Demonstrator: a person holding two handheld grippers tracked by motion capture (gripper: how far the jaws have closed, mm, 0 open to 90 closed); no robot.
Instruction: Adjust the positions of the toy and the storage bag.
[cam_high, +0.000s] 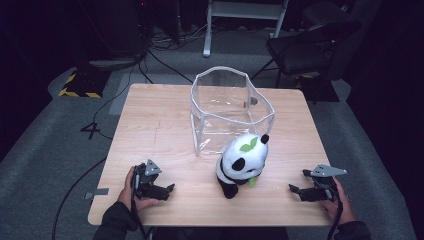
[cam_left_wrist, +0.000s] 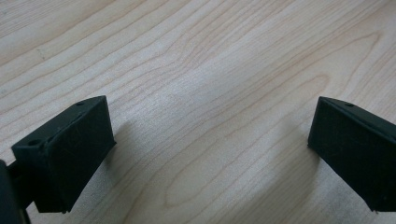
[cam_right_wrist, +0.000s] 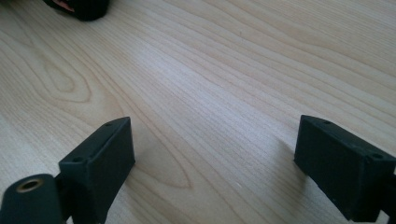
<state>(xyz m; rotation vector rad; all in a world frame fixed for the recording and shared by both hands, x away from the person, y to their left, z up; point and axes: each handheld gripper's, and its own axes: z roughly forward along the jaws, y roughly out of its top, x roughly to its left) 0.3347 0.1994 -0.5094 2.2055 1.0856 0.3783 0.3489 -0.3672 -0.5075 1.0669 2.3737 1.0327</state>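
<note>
The left tool rests low on the bench near its front left corner, held in the person's left hand, its black jaws pointing inward toward the middle. In the left gripper view those jaws stand wide apart with only bare wood between them, so the tool is released and grasps nothing. It seems parked there to leave a clear run toward the toy.

The bench is pale wood with long flowing grain and a smooth matte face, square-cornered.

Near the middle of the front edge sits the plush panda, upright, soft and rounded, white body with black ears and limbs and a green leaf patch on its head. A second small green piece shows at its lower right side. Just behind it, touching or nearly so, stands the clear plastic bag, open-topped, thin and glossy, its walls creased and its white-edged rim holding a loose angular shape. Its mouth faces up, which likely suits dropping the toy in from above.

Toward the front right corner lies the right tool, held by the right hand and pointing inward at the panda. In the right gripper view its blocky matte jaws are spread over bare grain: released, empty.
</note>
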